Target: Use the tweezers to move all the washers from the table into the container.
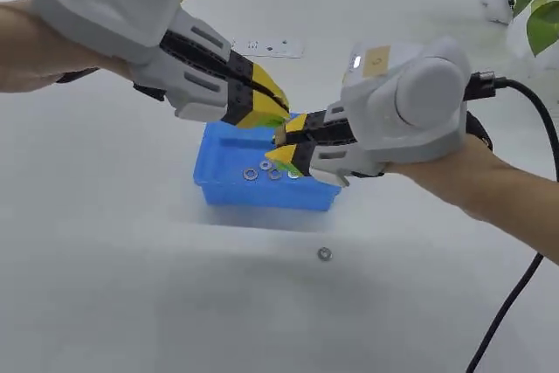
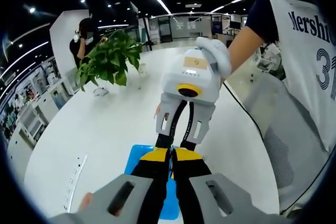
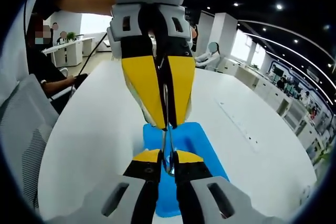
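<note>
Grip check: left gripper (image 1: 278,113) and right gripper (image 1: 285,148) both clamp the tweezers (image 3: 167,149) above the container (image 1: 223,191); prongs close together, load not discernible. One washer (image 1: 324,254) lies on the table (image 1: 131,303) (more washers (image 1: 251,174) sit inside). Settle one firm hold, tips free, before descending.

The left gripper (image 1: 278,109) and the right gripper (image 1: 284,141) are each cased in pale grey-white plastic, with black jaws tipped in yellow. A black cable (image 1: 524,111) is plugged into the right gripper's rear. A white jersey (image 2: 310,66) with dark lettering and a dark sleeve (image 2: 260,9) is worn.
</note>
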{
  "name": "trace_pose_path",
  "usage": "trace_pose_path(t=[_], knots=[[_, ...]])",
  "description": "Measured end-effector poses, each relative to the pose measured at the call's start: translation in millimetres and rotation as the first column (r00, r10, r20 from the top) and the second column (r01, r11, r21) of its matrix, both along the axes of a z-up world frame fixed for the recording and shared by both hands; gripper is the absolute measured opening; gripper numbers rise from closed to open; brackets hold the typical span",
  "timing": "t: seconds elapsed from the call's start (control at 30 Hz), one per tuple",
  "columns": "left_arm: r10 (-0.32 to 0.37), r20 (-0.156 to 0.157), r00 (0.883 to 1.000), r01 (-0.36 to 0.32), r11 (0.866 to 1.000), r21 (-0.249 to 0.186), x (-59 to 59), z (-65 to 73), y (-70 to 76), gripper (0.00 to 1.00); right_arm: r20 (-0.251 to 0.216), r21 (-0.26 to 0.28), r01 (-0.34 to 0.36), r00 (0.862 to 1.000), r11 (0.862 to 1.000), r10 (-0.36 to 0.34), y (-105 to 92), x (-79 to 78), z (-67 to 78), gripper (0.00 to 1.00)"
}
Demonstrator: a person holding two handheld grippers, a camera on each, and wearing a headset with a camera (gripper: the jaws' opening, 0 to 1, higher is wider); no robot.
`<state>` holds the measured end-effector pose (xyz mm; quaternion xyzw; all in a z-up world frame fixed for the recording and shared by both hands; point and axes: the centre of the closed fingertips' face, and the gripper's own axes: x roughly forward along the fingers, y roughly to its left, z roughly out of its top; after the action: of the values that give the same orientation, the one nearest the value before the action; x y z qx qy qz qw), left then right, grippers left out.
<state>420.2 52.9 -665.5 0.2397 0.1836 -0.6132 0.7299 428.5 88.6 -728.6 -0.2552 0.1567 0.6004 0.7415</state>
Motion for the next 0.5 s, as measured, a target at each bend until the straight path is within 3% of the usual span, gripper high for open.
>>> trace_pose_path(t=[0.3, 0.37, 0.5], knots=[[0.012, -0.047, 0.999, -0.011, 1.000, 0.013, 20.9, -26.9, 1.5, 0.06, -0.048, -0.015, 0.022, 0.999, 1.000, -0.022, -1.5, 15.4, -25.9, 0.11], [0.014, -0.055, 0.998, -0.014, 1.000, 0.016, 13.7, -24.6, -0.4, 0.06, -0.056, -0.016, 0.024, 0.998, 1.000, -0.025, -1.1, 16.9, -29.2, 0.11], [0.017, -0.074, 0.997, -0.016, 1.000, 0.019, 18.3, -32.9, -1.0, 0.06, -0.064, -0.024, 0.024, 0.998, 0.999, -0.025, -1.4, 18.7, -36.6, 0.11]])
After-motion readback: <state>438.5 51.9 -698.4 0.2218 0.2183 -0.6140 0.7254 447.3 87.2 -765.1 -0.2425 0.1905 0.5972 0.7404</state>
